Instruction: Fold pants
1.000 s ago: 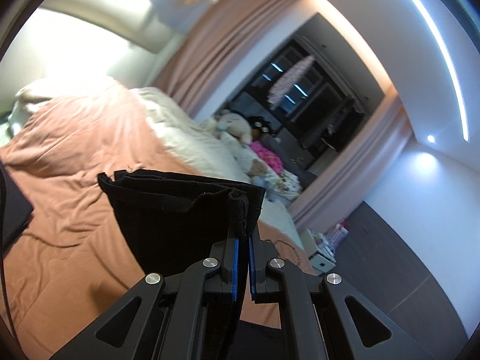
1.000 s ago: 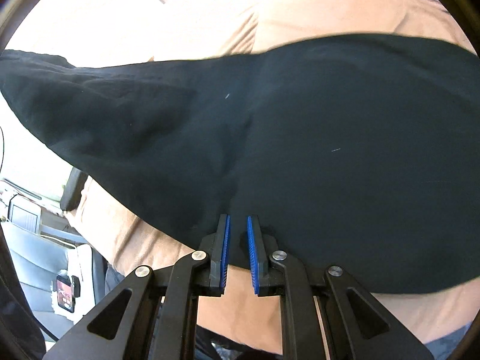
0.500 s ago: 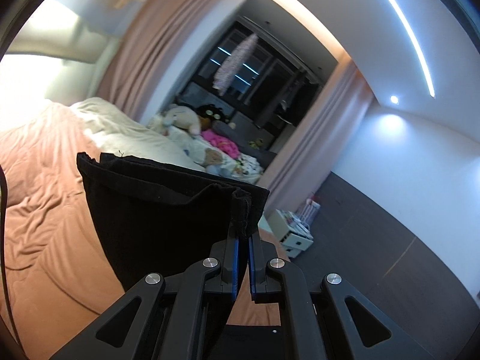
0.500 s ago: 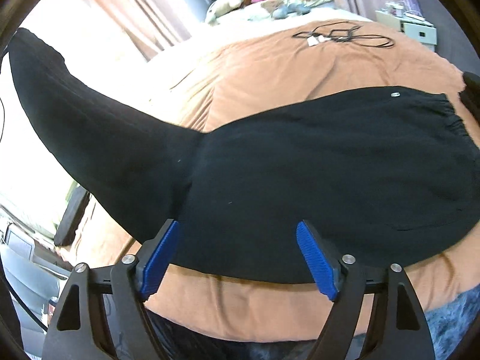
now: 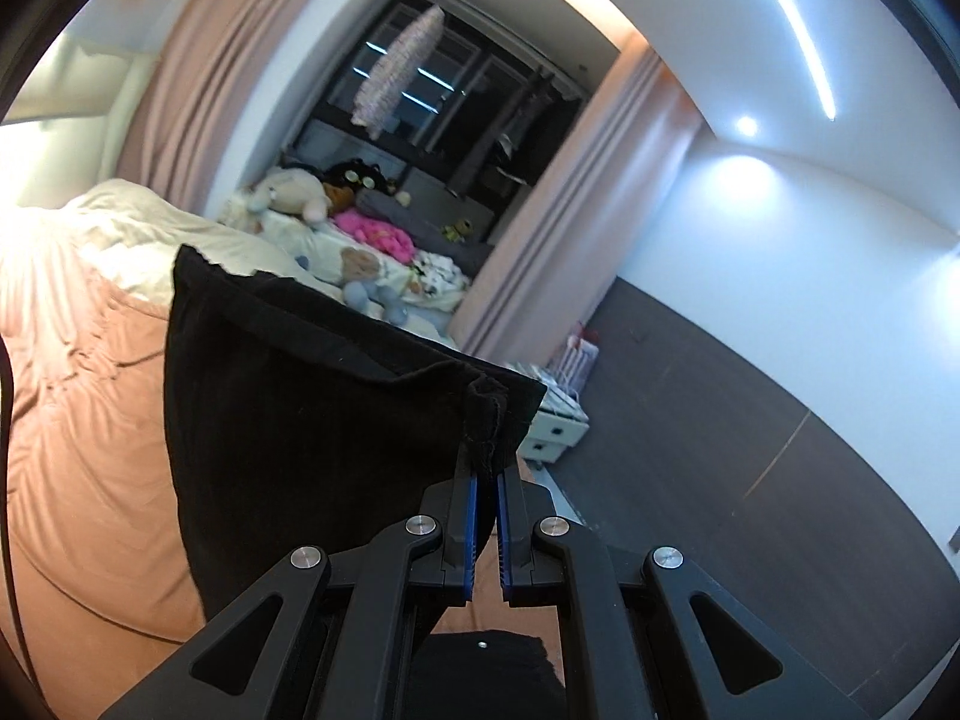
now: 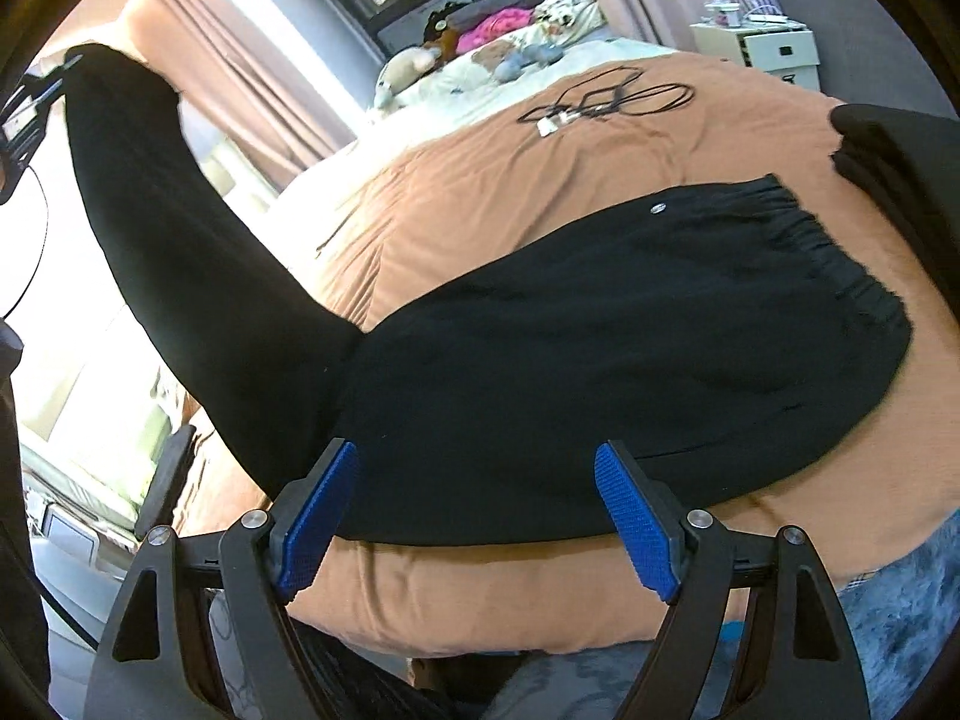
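Black pants point(image 6: 600, 330) lie on an orange-brown duvet point(image 6: 480, 192), with the elastic waistband point(image 6: 828, 252) at the right. Their leg part point(image 6: 180, 240) is lifted off the bed and rises to the upper left. My left gripper point(image 5: 486, 474) is shut on the hem of that leg. The cloth point(image 5: 312, 420) hangs to the left of its fingers, above the bed. My right gripper point(image 6: 475, 451) stands open over the near edge of the pants. Its blue pads point(image 6: 318, 504) are wide apart and press on nothing.
A black cable point(image 6: 600, 102) lies on the duvet beyond the pants. Stuffed toys point(image 6: 480, 42) are piled at the bed's far end. A white nightstand point(image 6: 756, 48) stands at the back right. Another dark garment point(image 6: 900, 150) lies at the right edge.
My right gripper opened, let go of the pants and drew back from them. My left gripper rose and swung sideways with the leg hem still in its grip.
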The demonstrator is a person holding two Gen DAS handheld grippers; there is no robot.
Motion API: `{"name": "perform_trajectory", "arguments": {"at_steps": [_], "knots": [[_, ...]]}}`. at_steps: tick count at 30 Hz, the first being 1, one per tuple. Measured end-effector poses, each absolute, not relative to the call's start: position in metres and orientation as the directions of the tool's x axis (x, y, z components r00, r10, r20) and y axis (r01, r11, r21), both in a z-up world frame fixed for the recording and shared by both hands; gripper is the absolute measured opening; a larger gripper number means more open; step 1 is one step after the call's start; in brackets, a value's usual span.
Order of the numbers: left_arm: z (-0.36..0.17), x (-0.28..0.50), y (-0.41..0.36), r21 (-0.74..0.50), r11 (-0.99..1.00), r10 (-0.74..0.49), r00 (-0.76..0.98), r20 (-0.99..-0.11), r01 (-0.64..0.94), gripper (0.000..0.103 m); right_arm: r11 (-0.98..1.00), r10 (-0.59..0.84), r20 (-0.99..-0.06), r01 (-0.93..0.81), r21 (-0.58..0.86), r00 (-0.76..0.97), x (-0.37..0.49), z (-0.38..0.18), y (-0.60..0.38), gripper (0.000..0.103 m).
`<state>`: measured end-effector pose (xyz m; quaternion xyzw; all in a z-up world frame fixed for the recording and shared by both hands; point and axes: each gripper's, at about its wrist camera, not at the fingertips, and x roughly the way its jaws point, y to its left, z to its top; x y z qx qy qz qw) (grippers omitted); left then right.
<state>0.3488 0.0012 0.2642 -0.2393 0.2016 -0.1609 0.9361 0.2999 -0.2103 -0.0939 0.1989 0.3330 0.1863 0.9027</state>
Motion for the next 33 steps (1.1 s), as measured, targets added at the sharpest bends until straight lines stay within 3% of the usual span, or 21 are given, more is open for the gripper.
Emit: {"name": "perform_trajectory", "arguments": {"at_steps": [7, 21, 29, 33], "knots": [[0.248, 0.388, -0.057, -0.508, 0.833, -0.436, 0.824, -0.362, 0.218, 0.005, 0.834, 0.461, -0.501, -0.164, 0.527, 0.733, 0.283, -0.106, -0.252, 0.081], [0.153, 0.45, -0.188, -0.491, 0.83, -0.53, 0.649, -0.546, 0.266, 0.005, 0.807, 0.393, -0.517, -0.014, 0.591, 0.761, 0.253, -0.142, -0.331, 0.081], [0.144, 0.46, -0.207, -0.5, 0.839, -0.488, 0.705, -0.515, 0.216, 0.005, 0.778, 0.387, -0.528, 0.04, 0.627, 0.756, 0.253, -0.155, -0.346, 0.081], [0.114, 0.457, -0.225, -0.47, 0.852, -0.494, 0.646, -0.582, 0.229, 0.006, 0.779, 0.387, -0.528, 0.038, 0.626, 0.756, 0.251, -0.157, -0.349, 0.081]]}}
